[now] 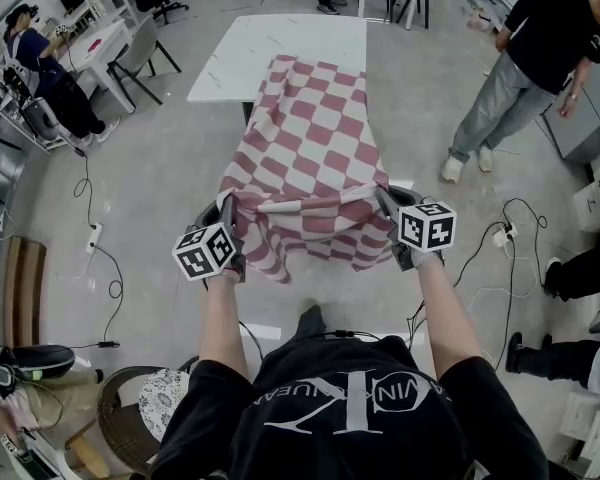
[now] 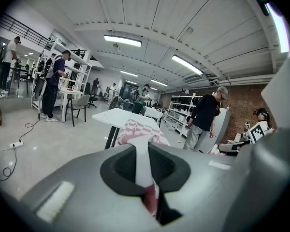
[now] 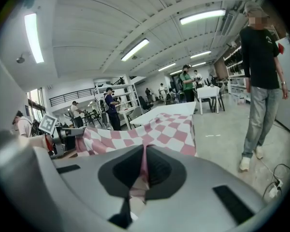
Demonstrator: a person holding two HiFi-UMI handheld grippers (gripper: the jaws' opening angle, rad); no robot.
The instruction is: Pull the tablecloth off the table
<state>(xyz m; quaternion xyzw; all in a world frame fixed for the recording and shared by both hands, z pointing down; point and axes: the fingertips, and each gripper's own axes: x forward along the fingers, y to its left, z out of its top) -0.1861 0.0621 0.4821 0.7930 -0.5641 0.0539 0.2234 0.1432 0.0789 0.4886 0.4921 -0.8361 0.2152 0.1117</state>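
A red-and-white checked tablecloth [image 1: 310,153] stretches from the white table [image 1: 270,43] toward me, its far end still lying on the table's near right part. My left gripper [image 1: 225,230] is shut on the cloth's near left corner. The right gripper [image 1: 390,213] is shut on the near right corner. The cloth's near edge sags between them. In the left gripper view a fold of tablecloth [image 2: 144,166] is pinched between the closed jaws, with the table [image 2: 123,116] ahead. The right gripper view shows the tablecloth [image 3: 157,129] running from its closed jaws to the table [image 3: 174,110].
A person in black top and grey jeans [image 1: 535,63] stands right of the table. Another person [image 1: 45,68] is at the far left by white shelving. Cables and a power strip [image 1: 92,238] lie on the grey floor. A chair [image 1: 140,53] stands left of the table.
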